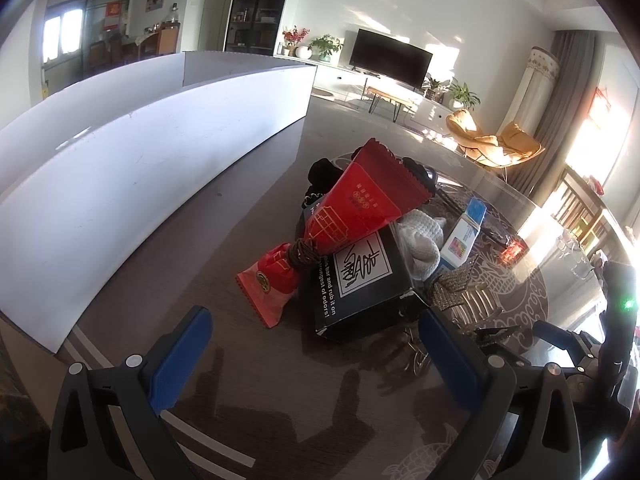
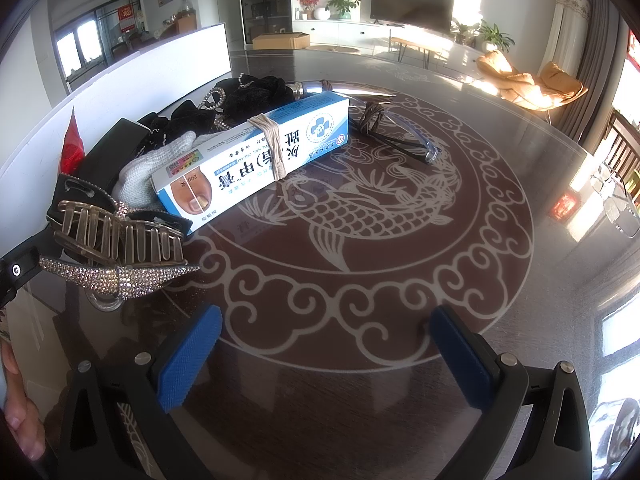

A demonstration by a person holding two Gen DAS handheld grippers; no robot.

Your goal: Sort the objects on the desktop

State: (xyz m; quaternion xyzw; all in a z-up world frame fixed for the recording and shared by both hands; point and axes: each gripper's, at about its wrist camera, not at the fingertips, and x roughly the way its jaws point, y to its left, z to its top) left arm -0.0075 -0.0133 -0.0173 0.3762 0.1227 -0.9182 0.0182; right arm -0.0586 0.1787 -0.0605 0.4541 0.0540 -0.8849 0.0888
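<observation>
Glass table (image 2: 500, 168) | blue box (image 2: 256, 160) beyond right tool (image 2: 324, 356), apart

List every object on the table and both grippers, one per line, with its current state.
left gripper: open, empty
right gripper: open, empty
red packet: tied with cord, propped on the black box
black box: closed, lying flat
blue and white carton: closed, rubber-banded, lying flat
hair claw clip: shut, lying at the pile's edge
white glove: crumpled under the carton
glasses: folded, lying flat
</observation>
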